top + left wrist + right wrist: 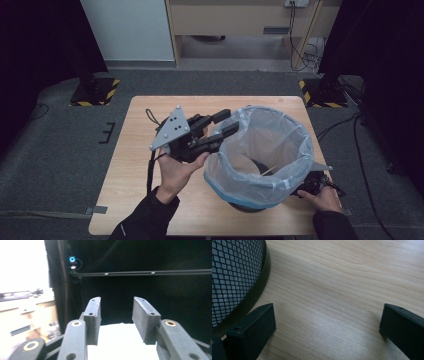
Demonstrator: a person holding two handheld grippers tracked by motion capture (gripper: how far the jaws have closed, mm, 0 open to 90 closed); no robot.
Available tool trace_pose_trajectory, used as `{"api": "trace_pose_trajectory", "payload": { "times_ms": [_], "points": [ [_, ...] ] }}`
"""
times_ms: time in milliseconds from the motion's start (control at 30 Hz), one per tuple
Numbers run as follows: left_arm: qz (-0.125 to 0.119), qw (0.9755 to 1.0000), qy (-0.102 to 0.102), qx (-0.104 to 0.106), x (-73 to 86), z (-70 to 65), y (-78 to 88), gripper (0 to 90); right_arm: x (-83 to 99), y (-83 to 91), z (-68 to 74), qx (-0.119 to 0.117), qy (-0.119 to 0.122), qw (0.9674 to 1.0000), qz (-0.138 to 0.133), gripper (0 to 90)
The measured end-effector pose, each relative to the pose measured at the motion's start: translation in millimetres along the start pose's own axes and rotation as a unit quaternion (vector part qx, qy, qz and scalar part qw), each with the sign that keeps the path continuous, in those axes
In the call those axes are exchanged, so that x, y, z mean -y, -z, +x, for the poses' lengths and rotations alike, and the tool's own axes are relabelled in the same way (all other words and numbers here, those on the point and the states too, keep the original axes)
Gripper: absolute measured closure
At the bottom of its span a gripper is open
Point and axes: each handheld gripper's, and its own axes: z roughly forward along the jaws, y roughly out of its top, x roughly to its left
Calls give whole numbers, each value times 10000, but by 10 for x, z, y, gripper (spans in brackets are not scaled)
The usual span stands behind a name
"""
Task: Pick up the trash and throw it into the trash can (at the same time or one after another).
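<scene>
Grey carpet surrounds a pale wooden table (150,200), with black stands at the far corners and a wooden cabinet by the back wall. At the left of the high view, the person's left hand (177,170) holds the left gripper (227,122) raised above the table, its grey plate tilted up and its jaws pointing toward the bin. Those jaws stand apart; in the left gripper view the gap between the pads (93,320) holds nothing, and the white bag edge (120,340) lies below and beyond them. The jaw tips sit just beside the near-left rim of the bag (265,150), a translucent liner stretched over the black mesh bin (234,277). The bin stands on the right half of the table. At the right, the right gripper (312,185) rests low beside the bin's base, held by the right hand (325,200). Its jaws are wide apart over bare wood, one pad close to the bin's bottom rim.
</scene>
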Motion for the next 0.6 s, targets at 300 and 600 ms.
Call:
{"api": "trace_pose_trajectory", "payload": {
  "times_ms": [300,600],
  "points": [
    [350,9960,78,-821,179,419,254,459,0,0,0,0,-1,10000,1,6],
    [854,9830,331,-1590,567,842,348,408,0,0,0,0,-1,10000,2,6]
  ]
}}
